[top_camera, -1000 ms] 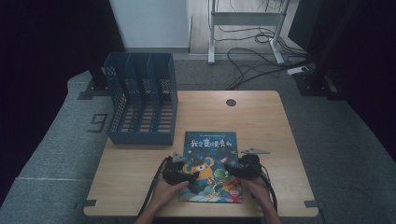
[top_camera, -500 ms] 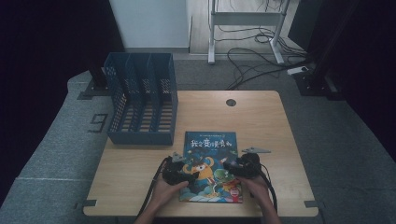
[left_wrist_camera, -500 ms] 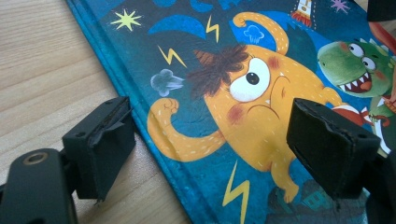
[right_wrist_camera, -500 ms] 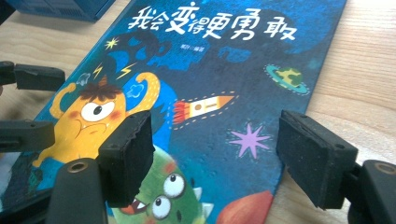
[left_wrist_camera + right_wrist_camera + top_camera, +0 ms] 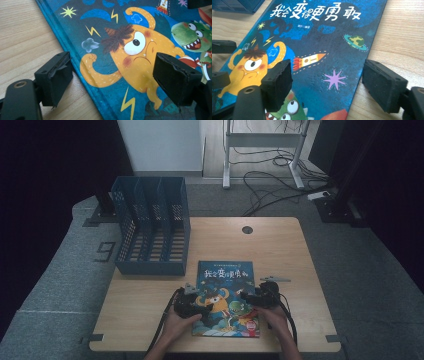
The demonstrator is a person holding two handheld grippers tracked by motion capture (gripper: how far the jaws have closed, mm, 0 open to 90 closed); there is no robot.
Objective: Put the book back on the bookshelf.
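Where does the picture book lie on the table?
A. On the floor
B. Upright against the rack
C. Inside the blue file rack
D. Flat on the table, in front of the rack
D: the picture book lies flat, cover up, on the table, nearer the person than the blue file rack.

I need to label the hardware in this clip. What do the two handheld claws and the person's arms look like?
Both claws, left claw and right claw, are black, each with two blocky jaws faced in dark, rough-edged pads. A small grey plate tops each, and a black cable trails back. The forearms are bare, no sleeves visible.
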